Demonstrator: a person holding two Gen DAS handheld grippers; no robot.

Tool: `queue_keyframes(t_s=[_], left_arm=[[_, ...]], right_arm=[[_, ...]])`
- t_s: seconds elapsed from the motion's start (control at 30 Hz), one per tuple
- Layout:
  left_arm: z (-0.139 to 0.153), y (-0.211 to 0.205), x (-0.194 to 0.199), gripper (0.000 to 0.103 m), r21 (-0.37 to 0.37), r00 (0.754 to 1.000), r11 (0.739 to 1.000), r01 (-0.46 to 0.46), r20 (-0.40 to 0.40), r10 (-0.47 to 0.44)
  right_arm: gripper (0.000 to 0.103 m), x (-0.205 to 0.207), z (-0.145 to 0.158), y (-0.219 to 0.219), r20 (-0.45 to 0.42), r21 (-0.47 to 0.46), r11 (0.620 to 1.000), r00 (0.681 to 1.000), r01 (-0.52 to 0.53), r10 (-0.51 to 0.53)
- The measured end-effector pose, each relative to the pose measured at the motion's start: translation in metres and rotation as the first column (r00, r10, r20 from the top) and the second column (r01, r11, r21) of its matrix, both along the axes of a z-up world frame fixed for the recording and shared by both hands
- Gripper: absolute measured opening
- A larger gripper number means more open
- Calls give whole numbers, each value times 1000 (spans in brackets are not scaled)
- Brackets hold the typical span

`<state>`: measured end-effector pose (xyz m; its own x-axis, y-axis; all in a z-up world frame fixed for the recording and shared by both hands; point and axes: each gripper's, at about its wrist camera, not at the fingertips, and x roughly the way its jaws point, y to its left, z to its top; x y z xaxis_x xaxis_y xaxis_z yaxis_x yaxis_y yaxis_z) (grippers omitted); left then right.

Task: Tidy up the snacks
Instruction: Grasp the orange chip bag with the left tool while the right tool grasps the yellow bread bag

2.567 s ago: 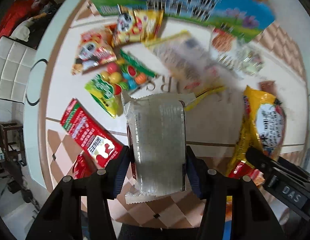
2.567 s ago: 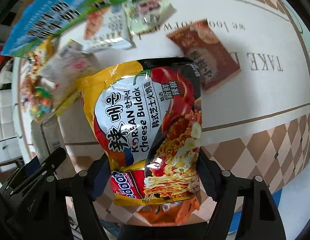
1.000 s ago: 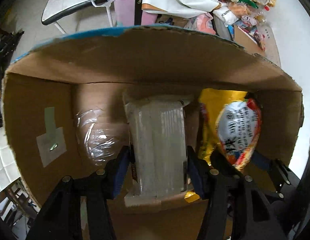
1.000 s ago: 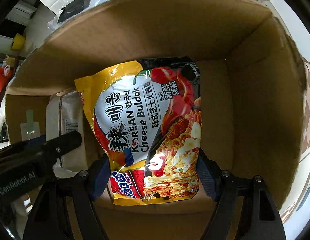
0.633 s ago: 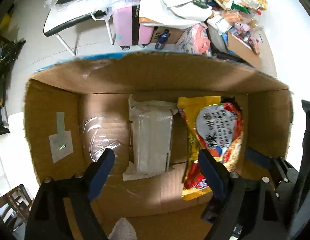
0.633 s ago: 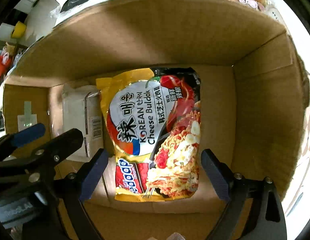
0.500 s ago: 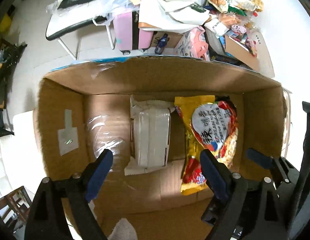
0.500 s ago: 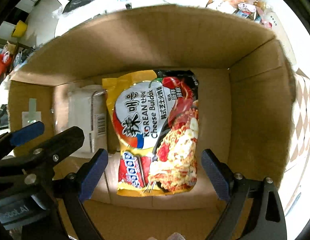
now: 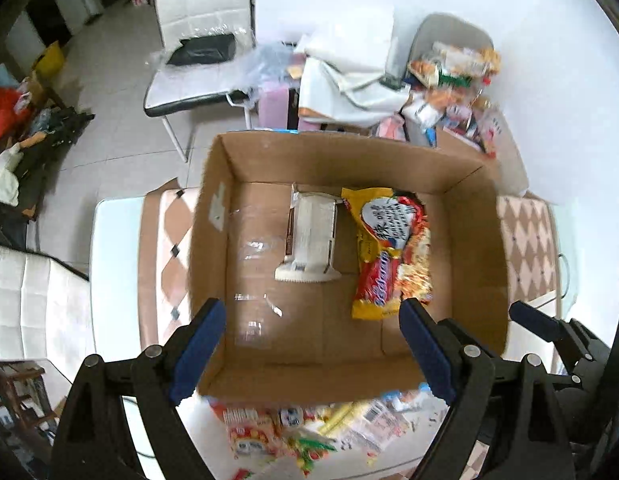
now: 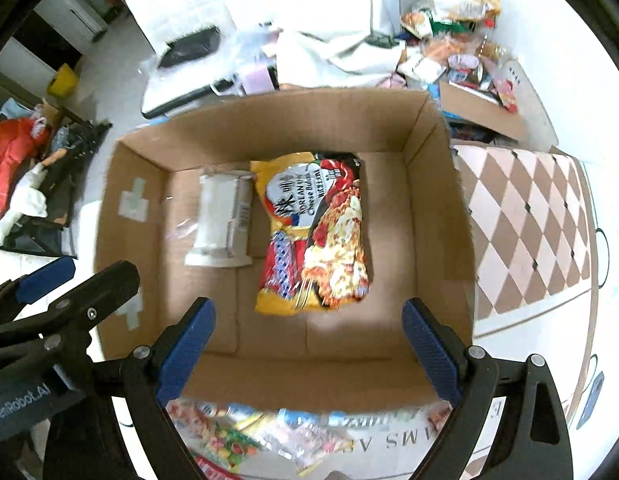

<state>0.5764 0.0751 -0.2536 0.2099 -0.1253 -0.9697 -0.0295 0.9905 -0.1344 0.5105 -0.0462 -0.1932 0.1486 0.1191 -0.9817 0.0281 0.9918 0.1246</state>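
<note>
- Left wrist view: the left gripper (image 9: 312,350) hangs spread and empty over the cardboard box (image 9: 475,264); the pale packet (image 9: 311,236) on its floor looks light and crinkly, best pinched across its sides.
- Right wrist view: the right gripper (image 10: 307,350) is likewise released; the noodle bag (image 10: 315,232) lies beside that packet, probably slippery film, brittle inside.

The yellow-and-red plastic noodle packet (image 10: 315,236) lying in the brown cardboard box (image 10: 433,216) reads "KOREAN Cheese Buldak", with Korean and Chinese characters too blurred to read. At eight o'clock in the right wrist view, the black plastic body of the left gripper (image 10: 19,402) carries "GenRobot.AI". At five o'clock, the white tablecloth (image 10: 505,412) shows partial grey capitals, not readable as a word
</note>
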Motion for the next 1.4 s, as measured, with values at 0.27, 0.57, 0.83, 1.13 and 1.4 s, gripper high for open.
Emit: queue_keyframes(t_s=[0.27,0.57,0.83,1.13,1.4], left_arm=[[38,11,-70,88,-34,999,999,-42,22,43],[-43,45,-138,89,30,976,991,-128,-174,132],[-122,59,-160,89,74,939,986,-149,-301,165],[-160,60,-150,88,76,918,983,-167,-351,183],[-195,63,-146,89,108,897,980,-168,-396,198]], right_arm=[[96,-55,42,1,50,75,996,998,-44,41],[96,-127,-43,13,-148,39,979,968,-199,203],[96,-136,-146,30,-334,9,938,883,-346,329],[88,-141,-178,26,-386,-25,954,884,-297,265],[74,-160,-183,-21,-489,69,997,872,45,-6]])
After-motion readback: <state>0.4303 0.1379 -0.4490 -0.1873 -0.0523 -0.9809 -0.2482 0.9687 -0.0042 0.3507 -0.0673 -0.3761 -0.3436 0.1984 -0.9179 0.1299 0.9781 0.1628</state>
